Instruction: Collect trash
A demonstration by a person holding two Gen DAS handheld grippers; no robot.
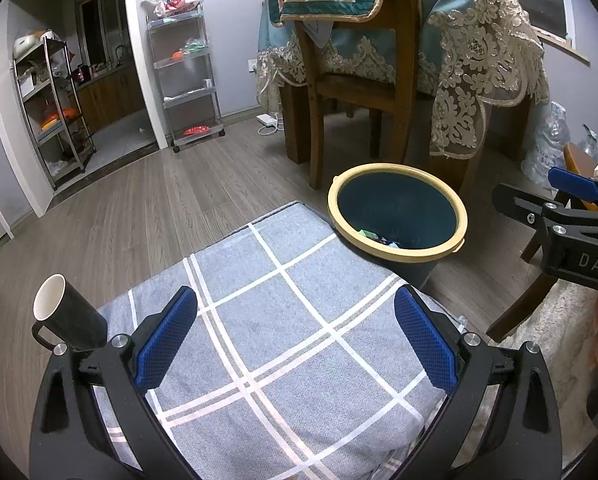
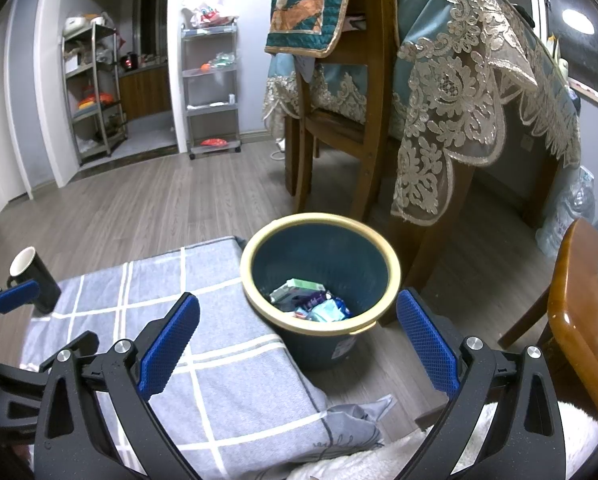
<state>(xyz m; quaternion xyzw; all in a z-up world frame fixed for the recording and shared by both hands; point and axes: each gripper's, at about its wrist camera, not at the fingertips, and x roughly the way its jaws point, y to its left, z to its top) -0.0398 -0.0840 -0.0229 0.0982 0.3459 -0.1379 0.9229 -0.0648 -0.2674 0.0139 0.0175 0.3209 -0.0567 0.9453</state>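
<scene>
A dark bin with a cream rim [image 1: 397, 216] [image 2: 321, 268] stands on the wood floor beside a grey checked cloth [image 1: 279, 340] [image 2: 203, 344]. Several wrappers and small packets [image 2: 311, 300] lie at its bottom. My left gripper [image 1: 295, 336] hovers open over the cloth, nothing between its blue pads. My right gripper [image 2: 299, 336] is open too, just in front of the bin, empty. The right gripper's body shows at the right edge of the left wrist view. A black mug with a white inside [image 1: 69, 316] [image 2: 33, 276] sits at the cloth's left edge.
A wooden chair [image 1: 355, 92] and a table under a teal lace cloth [image 2: 467, 80] stand right behind the bin. A brown wooden stool [image 2: 579, 320] is at the right, with plastic bottles [image 1: 547, 144] past it. Metal shelves [image 1: 191, 72] line the far wall.
</scene>
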